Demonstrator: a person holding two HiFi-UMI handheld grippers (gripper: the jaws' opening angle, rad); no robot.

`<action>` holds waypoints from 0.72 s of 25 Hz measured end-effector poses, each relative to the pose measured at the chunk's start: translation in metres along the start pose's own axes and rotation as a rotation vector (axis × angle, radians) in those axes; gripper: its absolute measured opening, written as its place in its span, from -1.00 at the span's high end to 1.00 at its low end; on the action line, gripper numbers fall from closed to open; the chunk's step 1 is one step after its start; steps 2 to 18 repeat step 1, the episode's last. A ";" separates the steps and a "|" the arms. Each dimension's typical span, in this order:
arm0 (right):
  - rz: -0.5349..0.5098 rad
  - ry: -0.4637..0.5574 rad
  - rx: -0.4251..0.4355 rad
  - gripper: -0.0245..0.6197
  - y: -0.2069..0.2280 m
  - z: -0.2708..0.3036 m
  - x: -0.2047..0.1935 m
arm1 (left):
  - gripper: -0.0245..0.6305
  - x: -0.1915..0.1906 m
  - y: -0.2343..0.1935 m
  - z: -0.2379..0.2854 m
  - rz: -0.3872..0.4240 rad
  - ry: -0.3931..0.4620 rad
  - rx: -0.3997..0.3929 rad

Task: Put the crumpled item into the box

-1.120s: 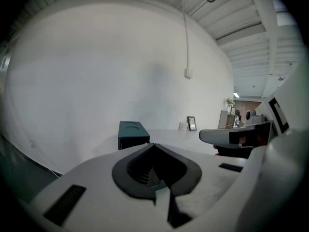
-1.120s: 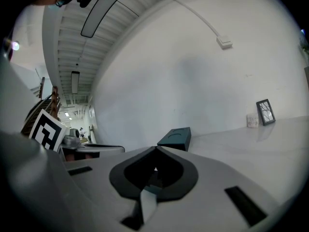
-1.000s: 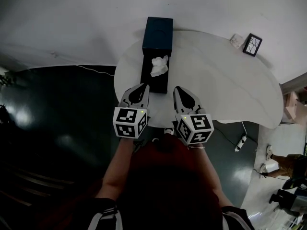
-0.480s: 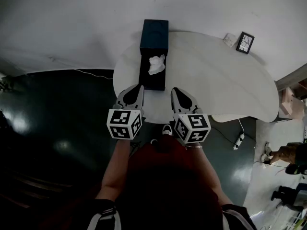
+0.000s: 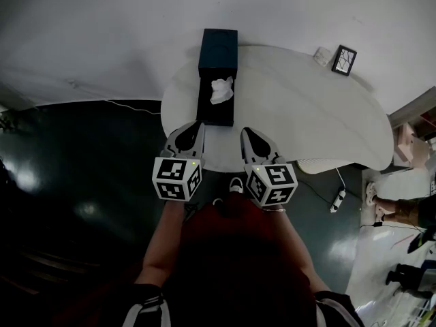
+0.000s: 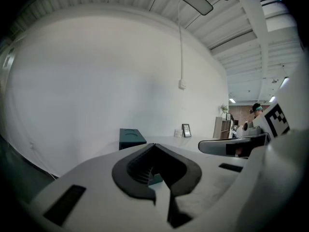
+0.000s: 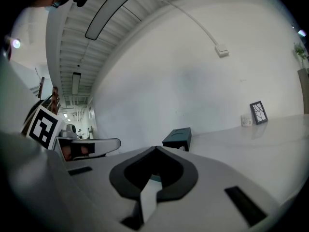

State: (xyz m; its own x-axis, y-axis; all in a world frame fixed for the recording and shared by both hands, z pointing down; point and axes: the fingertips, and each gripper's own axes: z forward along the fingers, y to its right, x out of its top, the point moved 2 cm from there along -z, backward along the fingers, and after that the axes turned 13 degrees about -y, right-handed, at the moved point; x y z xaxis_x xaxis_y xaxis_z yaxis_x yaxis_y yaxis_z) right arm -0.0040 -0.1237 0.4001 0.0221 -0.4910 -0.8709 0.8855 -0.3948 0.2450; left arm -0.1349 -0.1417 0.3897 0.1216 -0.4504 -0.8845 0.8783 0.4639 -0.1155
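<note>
Obs., standing by the table.

- White rounded table (image 5: 306, 114) against a white wall, on a dark glossy floor.
- Dark teal rectangular box (image 5: 218, 50) sits at the table's far left, long axis running near to far. Its far part shows a closed teal top; its near part is an open dark tray.
- Crumpled white paper item (image 5: 220, 90) lies inside that open tray, toward its far end, with dark tray floor showing on its near side.
- Left gripper (image 5: 194, 125): held at the table's near edge, just near of the box's near end and apart from it. Its own view shows the two dark pads meeting at the tips, with nothing held between them.
- Right gripper (image 5: 246, 131): beside the left one, on its right, also at the near edge and pointing across the table. Its pads are likewise pressed together at the tips and hold nothing.
- The grippers are level with each other, with a gap between them. Neither touches the box or the paper.
- Small black picture frame (image 5: 344, 60) stands at the table's far right, with a small white object (image 5: 320, 55) just left of it; I cannot tell what that object is.
- White power strip (image 5: 338, 201) lies on the floor on the right, below the table's near edge.
</note>
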 end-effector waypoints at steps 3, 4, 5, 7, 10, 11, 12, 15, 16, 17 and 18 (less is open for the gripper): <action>0.000 0.001 0.001 0.88 -0.001 -0.002 -0.001 | 0.85 0.000 0.002 -0.002 0.000 0.001 -0.001; 0.000 0.001 0.001 0.88 -0.001 -0.002 -0.001 | 0.85 0.000 0.002 -0.002 0.000 0.001 -0.001; 0.000 0.001 0.001 0.88 -0.001 -0.002 -0.001 | 0.85 0.000 0.002 -0.002 0.000 0.001 -0.001; 0.000 0.001 0.001 0.88 -0.001 -0.002 -0.001 | 0.85 0.000 0.002 -0.002 0.000 0.001 -0.001; 0.000 0.001 0.001 0.88 -0.001 -0.002 -0.001 | 0.85 0.000 0.002 -0.002 0.000 0.001 -0.001; 0.000 0.001 0.001 0.88 -0.001 -0.002 -0.001 | 0.85 0.000 0.002 -0.002 0.000 0.001 -0.001; 0.000 0.001 0.001 0.88 -0.001 -0.002 -0.001 | 0.85 0.000 0.002 -0.002 0.000 0.001 -0.001; 0.000 0.001 0.001 0.88 -0.001 -0.002 -0.001 | 0.85 0.000 0.002 -0.002 0.000 0.001 -0.001; 0.000 0.001 0.001 0.88 -0.001 -0.002 -0.001 | 0.85 0.000 0.002 -0.002 0.000 0.001 -0.001; 0.000 0.001 0.001 0.88 -0.001 -0.002 -0.001 | 0.85 0.000 0.002 -0.002 0.000 0.001 -0.001; 0.000 0.001 0.001 0.88 -0.001 -0.002 -0.001 | 0.85 0.000 0.002 -0.002 0.000 0.001 -0.001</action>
